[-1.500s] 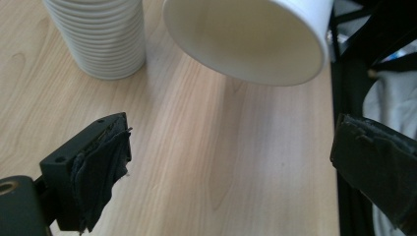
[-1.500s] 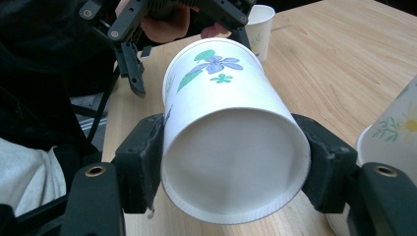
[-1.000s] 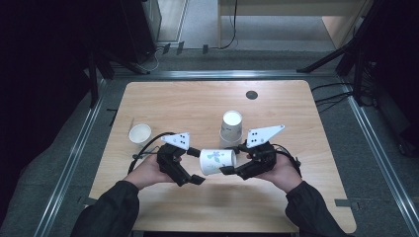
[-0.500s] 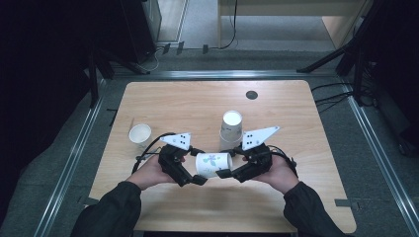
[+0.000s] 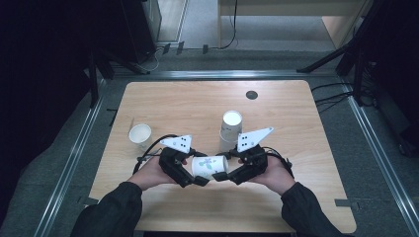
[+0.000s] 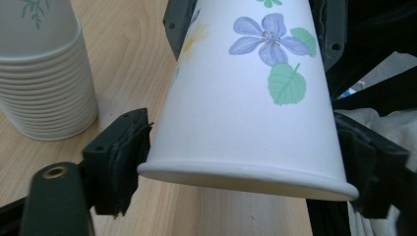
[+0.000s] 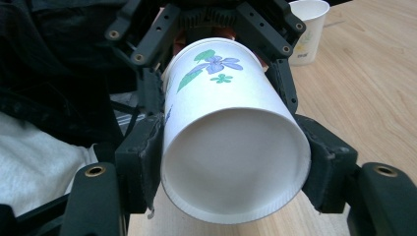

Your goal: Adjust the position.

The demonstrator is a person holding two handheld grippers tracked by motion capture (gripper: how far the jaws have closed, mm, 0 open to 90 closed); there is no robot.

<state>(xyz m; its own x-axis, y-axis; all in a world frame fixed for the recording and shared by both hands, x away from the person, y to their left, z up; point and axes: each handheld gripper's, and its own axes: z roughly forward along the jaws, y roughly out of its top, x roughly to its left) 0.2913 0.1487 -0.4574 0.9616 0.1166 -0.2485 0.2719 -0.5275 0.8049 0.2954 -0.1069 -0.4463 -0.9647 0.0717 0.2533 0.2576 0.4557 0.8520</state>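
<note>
1. A light wooden table [image 5: 296, 113] is sitting under the high camera, with a person's two dark-sleeved forearms coming in from the bottom edge.
2. The left gripper [image 5: 196, 177] and the right gripper [image 5: 223, 174] are facing each other, tip to tip, above the near middle of the table.
3. A stack of upside-down paper cups [image 5: 230, 129] is standing just beyond the right gripper; in the left gripper view it is at the upper left [image 6: 42, 73].
4. A flowered paper cup [image 5: 209, 166] is lying on its side in the air between the two grippers.
5. The right gripper's jaws are pressing on both sides of the cup's base end [image 7: 231, 162].
6. The left gripper's jaws have just been closing, and their pads are now touching the cup at its rim end [image 6: 246, 113].
7. A single upright paper cup [image 5: 140, 136] is standing apart near the table's left edge.
</note>
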